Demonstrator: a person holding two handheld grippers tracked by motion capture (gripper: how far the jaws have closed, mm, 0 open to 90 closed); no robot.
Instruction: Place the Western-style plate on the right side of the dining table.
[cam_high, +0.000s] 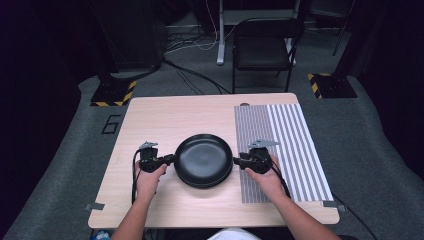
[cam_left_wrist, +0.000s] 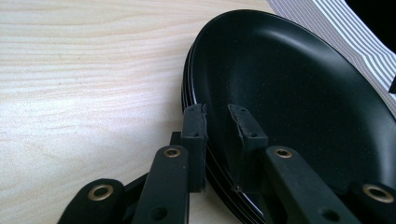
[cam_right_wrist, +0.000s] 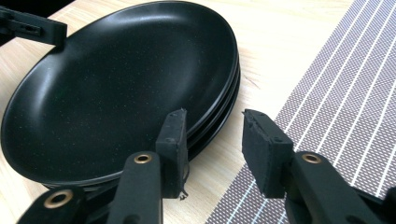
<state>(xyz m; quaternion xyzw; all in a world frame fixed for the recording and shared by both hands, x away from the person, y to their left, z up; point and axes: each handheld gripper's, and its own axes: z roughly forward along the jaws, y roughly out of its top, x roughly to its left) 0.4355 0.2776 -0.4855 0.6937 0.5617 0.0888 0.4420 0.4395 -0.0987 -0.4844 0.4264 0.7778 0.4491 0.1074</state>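
A stack of black plates (cam_high: 203, 159) sits in the middle of the wooden table (cam_high: 165, 115). My left gripper (cam_high: 171, 160) meets the stack's left edge. In the left gripper view, the gripper (cam_left_wrist: 215, 112) is shut on the rim, one pad outside the stack (cam_left_wrist: 299, 93) and one inside the top plate. My right gripper (cam_high: 236, 161) is at the stack's right edge. In the right gripper view, the gripper (cam_right_wrist: 215, 116) stands open. Its left pad lies against the plates (cam_right_wrist: 121, 79), and its right pad hangs apart over the table beside the mat.
A grey striped placemat (cam_high: 285, 150) covers the table's right part, just right of the plates. Beyond the far edge stand a black chair (cam_high: 262, 45) and two stand bases with yellow-black tape (cam_high: 114, 94). Cables run across the floor.
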